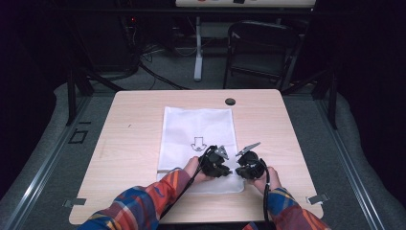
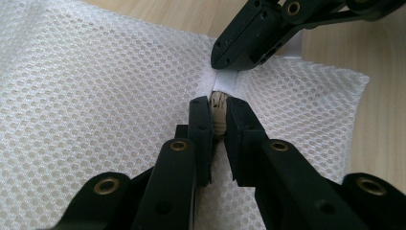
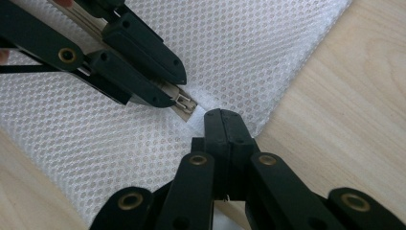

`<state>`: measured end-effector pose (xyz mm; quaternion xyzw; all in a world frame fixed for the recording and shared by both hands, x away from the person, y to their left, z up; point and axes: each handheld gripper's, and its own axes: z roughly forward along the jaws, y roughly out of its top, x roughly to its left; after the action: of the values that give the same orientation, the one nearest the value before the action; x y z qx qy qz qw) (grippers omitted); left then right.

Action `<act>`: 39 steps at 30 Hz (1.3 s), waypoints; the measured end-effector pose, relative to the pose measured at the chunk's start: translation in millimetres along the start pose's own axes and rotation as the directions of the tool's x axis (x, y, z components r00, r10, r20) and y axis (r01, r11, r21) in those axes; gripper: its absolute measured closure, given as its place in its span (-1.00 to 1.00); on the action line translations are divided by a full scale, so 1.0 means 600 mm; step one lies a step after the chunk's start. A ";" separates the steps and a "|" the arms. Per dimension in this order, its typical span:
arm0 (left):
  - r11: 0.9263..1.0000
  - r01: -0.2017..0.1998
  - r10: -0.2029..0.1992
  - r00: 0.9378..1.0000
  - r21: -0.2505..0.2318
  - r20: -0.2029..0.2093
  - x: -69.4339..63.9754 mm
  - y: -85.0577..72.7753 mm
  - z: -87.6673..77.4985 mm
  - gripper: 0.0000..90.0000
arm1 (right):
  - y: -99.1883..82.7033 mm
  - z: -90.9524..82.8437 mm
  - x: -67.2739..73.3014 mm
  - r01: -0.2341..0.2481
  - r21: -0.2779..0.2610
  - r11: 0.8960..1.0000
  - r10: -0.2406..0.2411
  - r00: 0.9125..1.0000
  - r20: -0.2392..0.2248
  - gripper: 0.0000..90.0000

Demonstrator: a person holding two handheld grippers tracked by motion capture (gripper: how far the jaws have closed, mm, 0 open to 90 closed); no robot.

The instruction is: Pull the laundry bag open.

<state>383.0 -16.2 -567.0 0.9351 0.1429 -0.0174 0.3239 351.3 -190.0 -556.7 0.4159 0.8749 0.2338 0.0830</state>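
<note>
A white mesh bag (image 1: 198,125) with a small arrow print lies flat in the middle of the wooden table (image 1: 129,139). At its near edge both grippers meet. My left gripper (image 2: 219,104) is shut on the cream zipper pull (image 2: 219,115), which also shows in the right gripper view as the zipper pull (image 3: 184,102). My right gripper (image 3: 221,116) is shut on the bag's white edge band (image 2: 229,80) just past the pull, near the bag's corner. In the high view the left gripper (image 1: 226,169) and right gripper (image 1: 239,170) stand tip to tip, hands in plaid sleeves behind them.
A black round grommet (image 1: 230,101) sits in the table beyond the bag's far edge. A dark folding chair (image 1: 261,45) and a white post (image 1: 198,48) stand on the floor behind the table. Bare wood lies left and right of the bag.
</note>
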 end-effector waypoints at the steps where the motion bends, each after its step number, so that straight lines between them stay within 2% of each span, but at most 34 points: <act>1: 1.000 -0.006 0.006 1.000 -0.006 0.016 0.002 -0.001 0.000 0.81 | 0.000 0.000 0.000 0.000 0.000 1.000 0.000 1.000 0.000 1.00; 2: 1.000 -0.003 0.003 1.000 -0.001 0.013 0.003 -0.002 -0.001 0.81 | 0.000 -0.001 -0.002 0.012 0.005 1.000 -0.012 1.000 -0.013 1.00; 3: 1.000 0.006 -0.006 1.000 -0.017 0.030 0.005 -0.004 0.001 0.80 | -0.002 0.000 -0.004 -0.010 -0.014 1.000 0.010 1.000 -0.029 1.00; 4: 1.000 0.005 -0.005 1.000 -0.019 0.030 0.005 -0.004 0.001 0.80 | -0.001 -0.001 -0.004 -0.014 -0.029 0.999 0.013 0.999 -0.029 1.00; 5: 1.000 0.004 -0.004 1.000 -0.017 0.029 0.006 -0.004 0.001 0.80 | 0.000 -0.004 -0.004 0.026 -0.041 0.999 -0.027 1.000 -0.013 1.00; 6: 1.000 0.009 -0.009 1.000 -0.016 0.027 0.006 -0.005 0.001 0.79 | 0.001 -0.005 -0.003 0.031 -0.066 0.997 -0.032 0.999 -0.006 1.00; 7: 0.999 0.012 -0.011 0.999 -0.030 0.039 0.006 -0.006 0.003 0.79 | 0.003 -0.004 -0.001 0.037 -0.071 0.997 -0.036 0.999 0.023 1.00; 8: 1.000 0.007 -0.006 1.000 -0.017 0.027 0.005 -0.005 0.001 0.78 | 0.005 -0.005 -0.003 0.055 -0.056 0.997 -0.053 0.998 0.036 1.00; 10: 1.000 0.000 0.001 1.000 -0.026 0.026 0.004 -0.005 0.003 0.78 | 0.004 0.002 -0.005 0.041 -0.044 0.998 -0.040 0.999 0.022 1.00; 12: 1.000 -0.012 0.012 1.000 -0.012 0.005 0.000 -0.005 0.001 0.80 | 0.002 0.005 -0.006 0.016 -0.049 0.999 -0.015 1.000 0.016 1.00; 14: 1.000 -0.012 0.012 1.000 -0.007 -0.009 -0.003 -0.003 0.001 0.81 | 0.002 0.005 -0.005 0.015 -0.039 0.999 -0.014 1.000 0.026 1.00; 16: 1.000 -0.022 0.022 1.000 -0.015 -0.009 -0.005 -0.003 0.002 0.81 | 0.002 0.005 -0.003 0.025 -0.031 0.999 -0.024 0.999 0.043 1.00; 18: 1.000 -0.028 0.028 1.000 -0.012 -0.005 -0.005 -0.003 0.001 0.81 | 0.001 0.005 -0.002 0.013 -0.036 0.999 -0.011 0.999 0.041 1.00; 22: 0.999 -0.032 0.032 0.999 -0.010 -0.005 -0.004 -0.003 -0.001 0.81 | 0.000 0.004 -0.004 0.024 -0.021 0.999 -0.023 0.999 0.050 1.00; 23: 0.999 -0.033 0.033 0.999 -0.007 -0.003 -0.004 -0.003 -0.001 0.81 | -0.001 0.005 -0.003 -0.003 -0.037 0.999 0.004 0.999 0.036 1.00; 26: 0.999 -0.039 0.039 0.999 -0.002 -0.007 -0.004 -0.002 -0.002 0.81 | 0.000 0.003 -0.003 0.022 -0.011 1.000 -0.021 0.999 0.048 1.00; 28: 0.999 -0.044 0.044 0.999 0.000 0.002 -0.005 -0.002 -0.003 0.82 | -0.002 0.005 -0.002 0.006 -0.037 0.999 -0.004 0.999 0.045 1.00; 29: 0.999 -0.047 0.047 0.999 0.004 0.000 -0.005 -0.002 -0.004 0.81 | -0.001 0.004 -0.003 0.020 -0.020 1.000 -0.019 0.999 0.048 1.00; 31: 0.999 -0.051 0.051 0.999 0.006 -0.012 -0.005 -0.002 -0.008 0.81 | -0.001 0.004 -0.001 0.021 -0.024 0.999 -0.020 0.999 0.044 1.00; 32: 0.999 -0.049 0.049 0.999 -0.001 -0.001 -0.003 -0.002 -0.013 0.81 | -0.001 0.004 -0.001 0.022 -0.026 0.999 -0.021 0.999 0.045 1.00; 34: 0.998 -0.056 0.056 0.998 0.017 -0.023 -0.005 -0.002 -0.016 0.81 | -0.002 0.003 -0.002 0.023 -0.023 0.999 -0.022 0.999 0.048 1.00; 36: 0.999 -0.030 0.030 0.999 0.013 -0.011 -0.004 -0.006 -0.014 0.81 | -0.002 0.004 -0.002 0.021 -0.030 0.999 -0.020 0.999 0.041 1.00; 39: 1.000 -0.018 0.018 1.000 0.016 -0.009 -0.002 -0.008 -0.013 0.80 | -0.001 0.004 -0.002 0.026 -0.027 0.999 -0.025 0.999 0.043 1.00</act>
<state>380.0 -8.1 -563.5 0.9389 0.1357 -0.0115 0.3160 352.4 -190.7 -559.2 0.4086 0.8748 0.2359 0.1104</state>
